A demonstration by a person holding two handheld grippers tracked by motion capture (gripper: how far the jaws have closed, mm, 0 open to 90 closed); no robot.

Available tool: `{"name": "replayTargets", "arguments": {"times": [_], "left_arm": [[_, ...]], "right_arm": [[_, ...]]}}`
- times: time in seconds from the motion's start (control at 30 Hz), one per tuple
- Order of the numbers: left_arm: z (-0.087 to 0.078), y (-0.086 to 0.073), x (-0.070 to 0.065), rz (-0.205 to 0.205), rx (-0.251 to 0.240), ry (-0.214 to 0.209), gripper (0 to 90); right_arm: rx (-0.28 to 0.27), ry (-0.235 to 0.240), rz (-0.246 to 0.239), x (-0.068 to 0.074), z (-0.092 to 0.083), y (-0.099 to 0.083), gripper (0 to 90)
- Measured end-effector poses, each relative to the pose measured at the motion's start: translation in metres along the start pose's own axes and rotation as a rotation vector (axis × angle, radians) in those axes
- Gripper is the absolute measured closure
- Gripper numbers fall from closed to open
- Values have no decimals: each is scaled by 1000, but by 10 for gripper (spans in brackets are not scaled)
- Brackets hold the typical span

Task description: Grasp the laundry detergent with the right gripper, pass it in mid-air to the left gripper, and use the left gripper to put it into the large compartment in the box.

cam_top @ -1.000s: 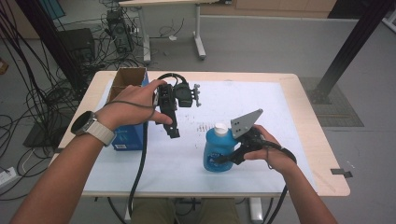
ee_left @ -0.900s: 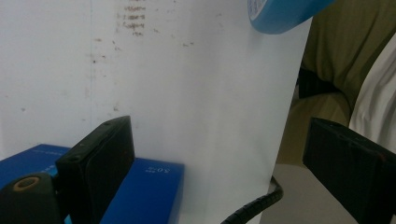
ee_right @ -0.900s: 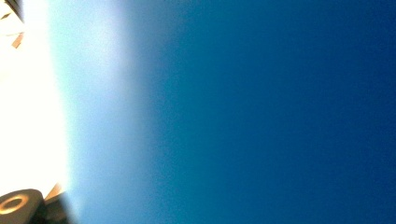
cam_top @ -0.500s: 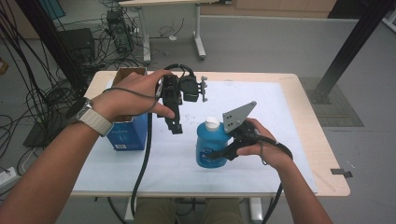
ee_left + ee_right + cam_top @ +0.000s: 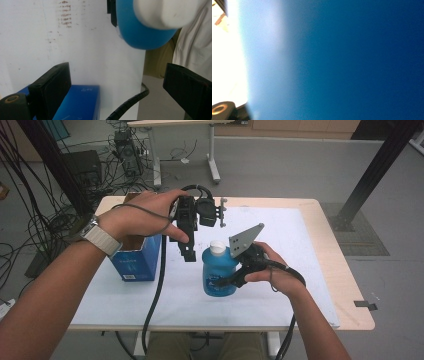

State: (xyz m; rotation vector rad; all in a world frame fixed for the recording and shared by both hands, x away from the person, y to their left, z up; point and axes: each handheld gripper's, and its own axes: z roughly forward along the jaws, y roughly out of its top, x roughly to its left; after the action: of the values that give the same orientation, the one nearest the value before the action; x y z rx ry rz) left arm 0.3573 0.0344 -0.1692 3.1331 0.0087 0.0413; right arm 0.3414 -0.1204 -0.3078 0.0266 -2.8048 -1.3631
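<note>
1. The right gripper [image 5: 235, 270] is clamped on the body of the blue bottle [image 5: 219, 270]. Bottle upright with its white cap [image 5: 217, 247] on, near the middle of the white table mat [image 5: 310, 270]. Whether its base rests on the mat or hangs just clear, I cannot tell.
2. The left gripper [image 5: 187, 251] hovers just beside the bottle's cap, pointing down, with its jaws apart and nothing between them.
3. The open blue box [image 5: 137, 257] stands on the table at the left edge of the mat, near the bottle but apart from it. Its inside is hidden by the left hand [image 5: 145, 217].
4. Progress, as I judge it: the bottle is secured and the empty gripper is lined up near the cap. Likely left to do is taking hold of the cap or moving the bottle to the box. Neither is done yet.
5. The left gripper view looks down past its two black jaws: blue bottle shoulder [image 5: 140, 32] and white cap [image 5: 165, 12] close above, box top [image 5: 80, 100] below, and faint brown marks on the mat [image 5: 65, 12] that the high view barely gives.
6. The right gripper view is pressed against blue bottle wall [image 5: 349, 60], blurred. It confirms close contact, which the high view gives only from a distance.
7. The high view alone lays out bottle, box and both hands together.
</note>
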Motion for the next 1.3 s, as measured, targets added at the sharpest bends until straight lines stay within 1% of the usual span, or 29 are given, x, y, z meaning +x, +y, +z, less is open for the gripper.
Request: {"name": "replayTargets", "arguments": {"times": [0.1, 0.17, 0.23, 0.33, 0.37, 0.4, 0.57, 0.67, 0.73, 0.9, 1.03, 1.2, 1.3], "left_arm": [[-4, 3, -1, 5, -1, 2, 79], [-6, 5, -3, 5, -7, 13, 61], [-8, 7, -2, -5, -11, 4, 55], [-10, 9, -2, -17, -26, 19, 52], [-10, 10, -1, -14, -29, 18, 50], [-10, 11, -2, -19, -30, 13, 50], [-9, 17, -3, 0, -25, -1, 51], [-10, 19, -3, -2, -25, -5, 51], [-9, 21, -3, -8, -19, 1, 53], [-8, 22, -2, -22, -22, 3, 53], [-7, 25, -3, -9, -26, -2, 64], [-5, 28, -4, -10, -20, -3, 64], [-4, 30, -3, -14, -21, 0, 65]], "right_arm": [[-3, 0, -1, -3, 2, 0, 437], [0, -2, 0, -4, 2, 1, 437], [1, -1, 1, -5, 3, 2, 437], [4, 2, -4, -6, 4, 4, 437], [3, 3, -6, -6, 4, 5, 437], [4, 1, -7, -6, 4, 5, 437], [7, 7, -8, -7, 7, 6, 437], [12, 7, -7, -8, 8, 7, 437], [13, 6, -8, -8, 8, 7, 437], [15, 5, -6, -9, 9, 6, 437], [16, 2, -12, -9, 9, 7, 437], [8, -1, -13, -9, 8, 8, 437], [6, 6, -11, -9, 8, 9, 437]]}}
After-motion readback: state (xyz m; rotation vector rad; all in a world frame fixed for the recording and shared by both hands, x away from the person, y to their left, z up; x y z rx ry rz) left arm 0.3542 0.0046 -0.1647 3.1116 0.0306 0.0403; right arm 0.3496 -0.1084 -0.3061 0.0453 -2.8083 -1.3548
